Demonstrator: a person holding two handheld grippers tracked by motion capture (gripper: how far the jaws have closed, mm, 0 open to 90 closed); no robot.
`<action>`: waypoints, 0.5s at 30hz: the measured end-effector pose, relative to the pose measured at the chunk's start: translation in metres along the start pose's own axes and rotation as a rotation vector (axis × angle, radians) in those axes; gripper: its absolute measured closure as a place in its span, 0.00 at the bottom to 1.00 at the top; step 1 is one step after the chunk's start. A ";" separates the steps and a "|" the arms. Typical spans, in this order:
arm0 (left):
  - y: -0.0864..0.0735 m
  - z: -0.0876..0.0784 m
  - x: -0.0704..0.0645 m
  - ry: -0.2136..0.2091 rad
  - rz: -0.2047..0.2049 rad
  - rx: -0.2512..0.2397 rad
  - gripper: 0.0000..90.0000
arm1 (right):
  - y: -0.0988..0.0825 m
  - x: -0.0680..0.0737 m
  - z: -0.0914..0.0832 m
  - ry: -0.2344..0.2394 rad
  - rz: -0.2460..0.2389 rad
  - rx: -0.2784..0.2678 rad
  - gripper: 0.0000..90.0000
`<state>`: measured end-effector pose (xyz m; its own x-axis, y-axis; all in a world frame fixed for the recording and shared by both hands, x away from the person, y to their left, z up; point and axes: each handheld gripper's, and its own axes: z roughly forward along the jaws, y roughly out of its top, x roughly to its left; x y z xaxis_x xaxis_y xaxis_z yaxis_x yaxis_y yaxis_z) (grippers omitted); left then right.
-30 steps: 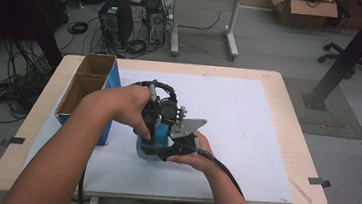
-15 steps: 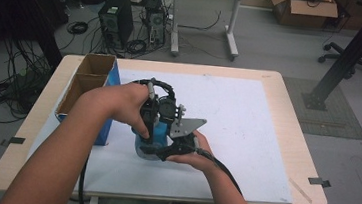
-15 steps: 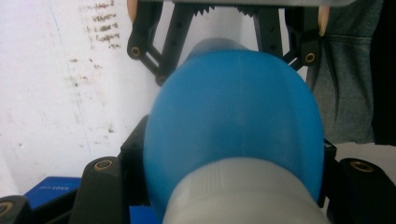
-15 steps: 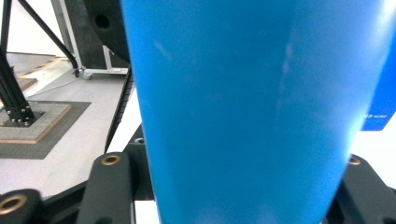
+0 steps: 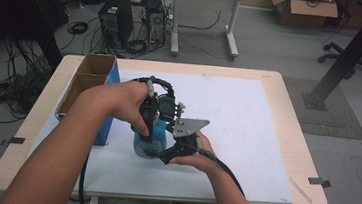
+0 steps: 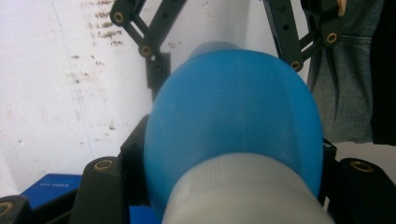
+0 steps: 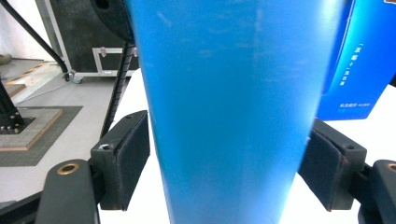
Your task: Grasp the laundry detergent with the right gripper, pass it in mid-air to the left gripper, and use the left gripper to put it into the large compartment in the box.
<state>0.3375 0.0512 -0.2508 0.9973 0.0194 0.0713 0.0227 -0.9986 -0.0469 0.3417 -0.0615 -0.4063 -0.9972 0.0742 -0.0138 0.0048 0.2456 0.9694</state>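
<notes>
The table (image 5: 278, 116) w/ its white sheet (image 5: 247, 123) took up most of the scene, an open cardboard box (image 5: 88, 80) w/ blue sides sitting at its left edge. Near the front-centre of the sheet, just right of that box, stood the blue bottle (image 5: 146, 144), both hands crowded round it. Its long axis ran roughly vertical: the base was down on the sheet and the pale grey cap end pointed up toward the left gripper (image 5: 152, 129), which came down on it from above. In the left gripper view the bottle (image 6: 233, 116) was seen end-on, grey cap nearest, body widening away toward the sheet, jaws clamped on the cap end. The right gripper (image 5: 156, 154) came in low from the side. In the right gripper view the bottle (image 7: 229, 107) rose straight up between the pads (image 7: 133, 156), which had just been opening and stood slightly off its sides, so no grip there.
</notes>
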 end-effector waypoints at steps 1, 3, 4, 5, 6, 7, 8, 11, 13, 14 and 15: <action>0.000 0.000 0.000 0.000 0.000 0.001 0.43 | 0.000 0.000 0.000 -0.002 0.000 0.000 0.26; 0.000 -0.001 0.001 0.002 0.000 0.001 0.43 | 0.000 0.000 -0.001 -0.007 -0.001 -0.001 0.25; 0.000 0.000 0.001 0.003 -0.004 -0.004 0.43 | 0.000 0.000 -0.002 -0.008 -0.001 -0.002 0.24; 0.000 -0.001 0.001 0.003 -0.002 -0.003 0.43 | 0.000 0.000 -0.002 -0.010 0.000 0.000 0.23; 0.000 -0.001 0.001 0.004 -0.002 -0.002 0.43 | 0.000 0.000 -0.003 -0.016 -0.001 0.000 0.22; 0.001 -0.002 0.002 0.005 0.000 -0.001 0.43 | 0.000 0.000 -0.004 -0.018 -0.002 0.001 0.22; 0.001 -0.002 0.001 0.006 -0.002 -0.005 0.43 | 0.000 0.000 -0.004 -0.021 0.000 0.002 0.21; 0.001 -0.003 0.002 0.012 -0.001 -0.009 0.43 | 0.001 0.000 -0.008 -0.036 -0.002 0.007 0.17; 0.002 -0.005 0.002 0.011 -0.001 -0.009 0.43 | 0.002 0.000 -0.011 -0.046 -0.004 0.012 0.12; 0.003 -0.005 0.002 0.013 -0.001 -0.013 0.43 | 0.003 0.000 -0.013 -0.050 -0.004 0.021 0.10; 0.003 -0.006 0.002 0.012 -0.001 -0.010 0.43 | 0.004 0.000 -0.015 -0.055 -0.009 0.027 0.09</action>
<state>0.3388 0.0477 -0.2449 0.9963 0.0202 0.0832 0.0233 -0.9991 -0.0366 0.3410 -0.0754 -0.3990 -0.9915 0.1252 -0.0366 -0.0011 0.2727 0.9621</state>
